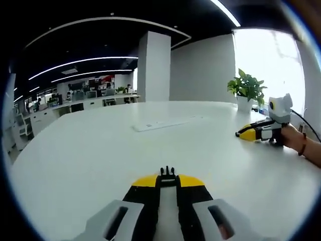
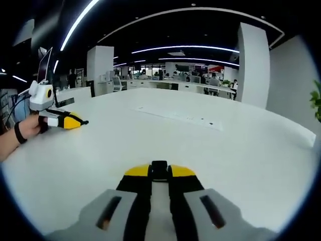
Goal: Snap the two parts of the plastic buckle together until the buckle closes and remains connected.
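The left tool (image 1: 168, 176) is pinching the pronged half of the buckle (image 1: 167, 172) between closed jaws, its prongs sticking out past the tips. The right tool (image 2: 159, 173) is clamping the socket half (image 2: 159, 168) the same way. Both are hovering over the white worktop (image 1: 100, 150), well apart and facing each other. The step in hand appears to be bringing the halves together; next, the person is likely needing to line prongs up with socket and push until they lock.
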`<state>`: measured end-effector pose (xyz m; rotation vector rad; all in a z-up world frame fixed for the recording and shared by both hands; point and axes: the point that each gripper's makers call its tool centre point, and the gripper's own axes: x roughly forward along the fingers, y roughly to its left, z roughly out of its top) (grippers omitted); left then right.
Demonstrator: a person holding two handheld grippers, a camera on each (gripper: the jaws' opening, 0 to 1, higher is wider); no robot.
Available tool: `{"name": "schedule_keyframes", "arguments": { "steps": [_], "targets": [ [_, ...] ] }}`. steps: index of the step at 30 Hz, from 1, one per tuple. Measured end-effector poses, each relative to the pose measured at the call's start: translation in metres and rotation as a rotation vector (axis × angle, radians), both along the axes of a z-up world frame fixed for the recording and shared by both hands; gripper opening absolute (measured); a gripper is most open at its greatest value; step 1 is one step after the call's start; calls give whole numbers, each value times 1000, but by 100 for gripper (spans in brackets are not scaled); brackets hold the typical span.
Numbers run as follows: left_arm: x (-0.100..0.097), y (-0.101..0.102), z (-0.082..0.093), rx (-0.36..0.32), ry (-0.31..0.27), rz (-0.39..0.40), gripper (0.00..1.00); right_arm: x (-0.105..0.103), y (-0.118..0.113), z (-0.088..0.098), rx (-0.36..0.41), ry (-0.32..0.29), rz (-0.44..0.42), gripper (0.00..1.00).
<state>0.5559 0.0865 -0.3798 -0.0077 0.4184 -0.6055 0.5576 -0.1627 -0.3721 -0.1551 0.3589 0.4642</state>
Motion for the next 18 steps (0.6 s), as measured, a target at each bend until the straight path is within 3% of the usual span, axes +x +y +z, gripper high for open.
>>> {"name": "schedule_keyframes", "arguments": {
  "steps": [5,10,18],
  "targets": [
    [-11,-5,10,-45,17,-8,11,-3,4,2,20,18,-15,11],
    [-12,-5,22,-49,4,-3,11,-9,7,14,48,-10,-17,11],
    [-27,-8,42,-97,-3,-16,11,-17,15,23,32,-11,6,11]
  ]
}}
